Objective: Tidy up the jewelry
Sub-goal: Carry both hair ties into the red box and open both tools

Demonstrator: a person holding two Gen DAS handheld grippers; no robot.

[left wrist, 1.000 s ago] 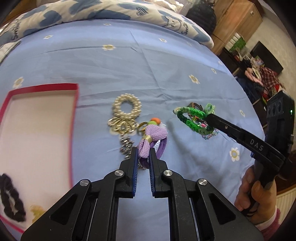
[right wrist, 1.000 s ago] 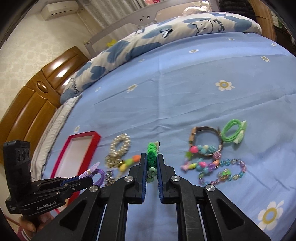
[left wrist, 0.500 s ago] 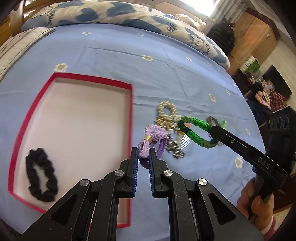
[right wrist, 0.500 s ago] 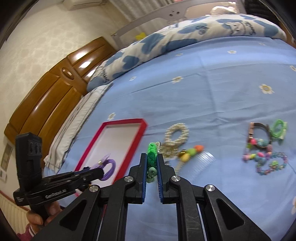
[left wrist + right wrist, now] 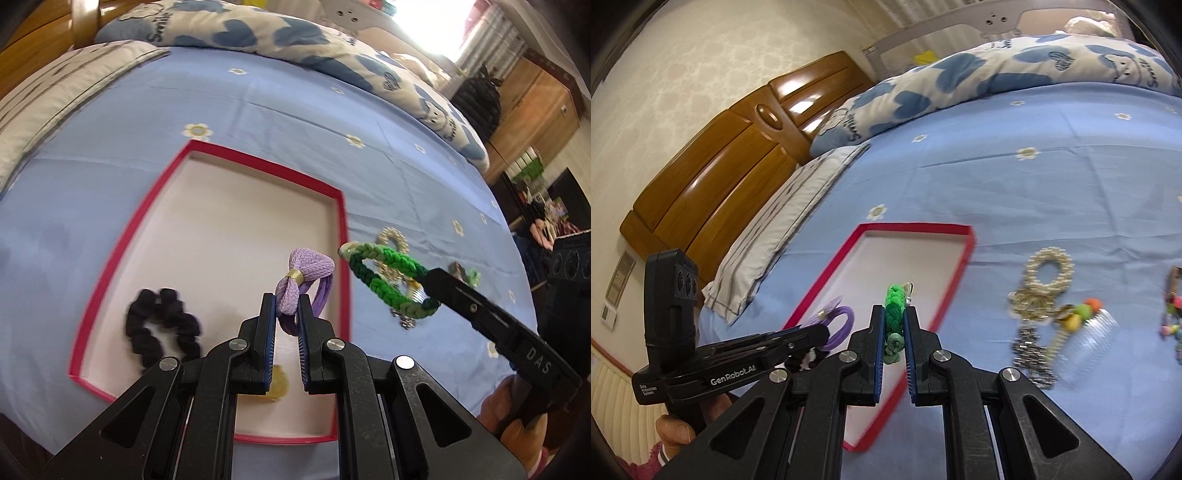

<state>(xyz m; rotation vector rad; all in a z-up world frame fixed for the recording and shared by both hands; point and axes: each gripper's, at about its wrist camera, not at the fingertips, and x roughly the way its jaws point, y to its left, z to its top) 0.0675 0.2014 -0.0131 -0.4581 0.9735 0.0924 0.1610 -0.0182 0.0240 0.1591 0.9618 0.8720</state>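
Left wrist view: the left gripper [image 5: 287, 308] is closed on a purple bow tie [image 5: 304, 277], which stands up from the jaws with its loops trailing to the right. It hangs over the near-right part of a red tray [image 5: 341, 236] on the blue sheet [image 5: 295, 125]. A black scrunchie [image 5: 162, 325] lies on the tray floor, just left of the jaws; sthg yellow sits under them, too hidden to name. To the right, the right gripper [image 5: 428, 284] pinches a green braid [image 5: 384, 280] by one end, its long axis pointing back toward the tray. The braid hangs outside the tray's right rim, above a pearl ring [image 5: 393, 240] on the sheet.

Right wrist view: the right gripper [image 5: 894, 325] is closed on the braid [image 5: 894, 314], seen edge-on and upright between the pads. The tray [image 5: 964, 266] lies ahead and to the left; the tray edge is approx under the jaws, though blur makes this uncertain. The left gripper [image 5: 816, 332] with the purple tie [image 5: 838, 325] is at lower left, over the tray.

Judgement: the left one is nearer a drop; the right needs to move left over the rim.
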